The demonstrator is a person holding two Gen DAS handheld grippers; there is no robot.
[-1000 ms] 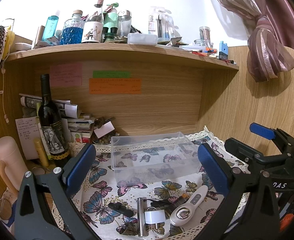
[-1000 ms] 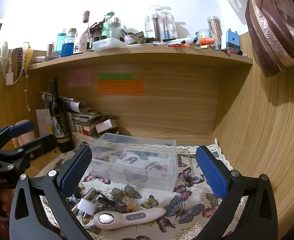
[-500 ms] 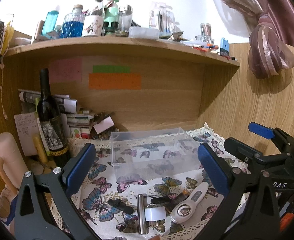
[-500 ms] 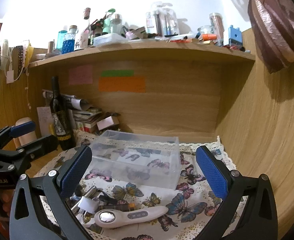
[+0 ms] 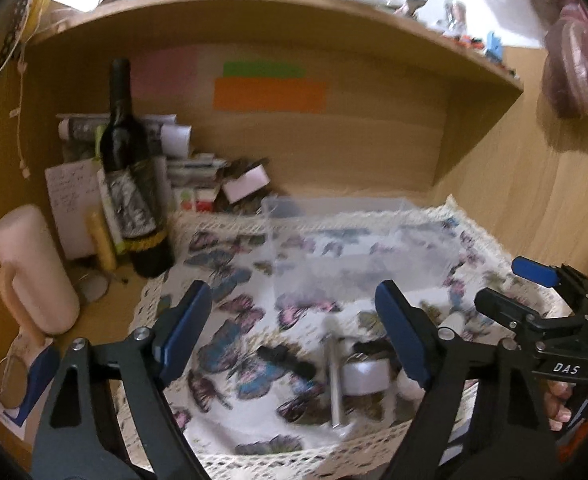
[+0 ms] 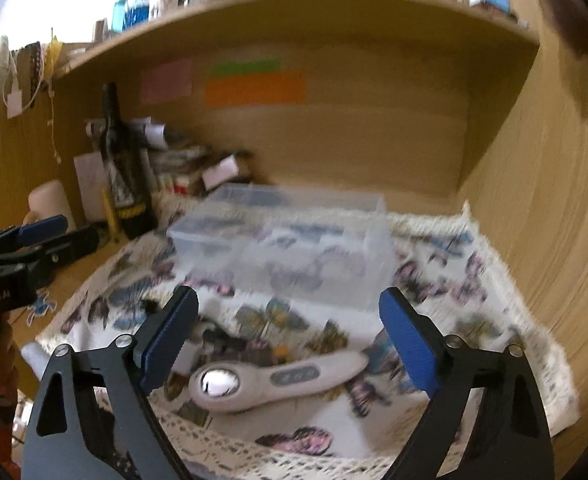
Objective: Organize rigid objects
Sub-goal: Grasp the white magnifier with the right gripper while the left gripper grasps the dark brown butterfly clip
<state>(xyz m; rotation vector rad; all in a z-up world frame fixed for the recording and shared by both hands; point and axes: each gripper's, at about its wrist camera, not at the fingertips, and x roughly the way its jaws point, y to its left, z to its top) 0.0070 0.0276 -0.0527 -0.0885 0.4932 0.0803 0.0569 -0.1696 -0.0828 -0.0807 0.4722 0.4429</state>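
A clear plastic box (image 5: pixel 349 248) stands empty on the butterfly cloth (image 5: pixel 230 320); it also shows in the right wrist view (image 6: pixel 290 248). In front of it lie a white handheld device with a round lens (image 6: pixel 270 380), a metal rod (image 5: pixel 335 384), a white roll (image 5: pixel 363 376) and a small black piece (image 5: pixel 286 360). My left gripper (image 5: pixel 294 332) is open and empty above the black piece and rod. My right gripper (image 6: pixel 288 336) is open and empty just above the white device. Both views are blurred.
A dark wine bottle (image 5: pixel 132 184) stands at the back left beside stacked papers (image 5: pixel 166 140) and a pink mug (image 5: pixel 30 268). A wooden shelf (image 5: pixel 278 12) overhangs the nook. A wooden side wall (image 6: pixel 553 200) closes the right.
Both grippers have dropped lower and closer to the items on the cloth. The left gripper has swung left. Nothing has been picked up.
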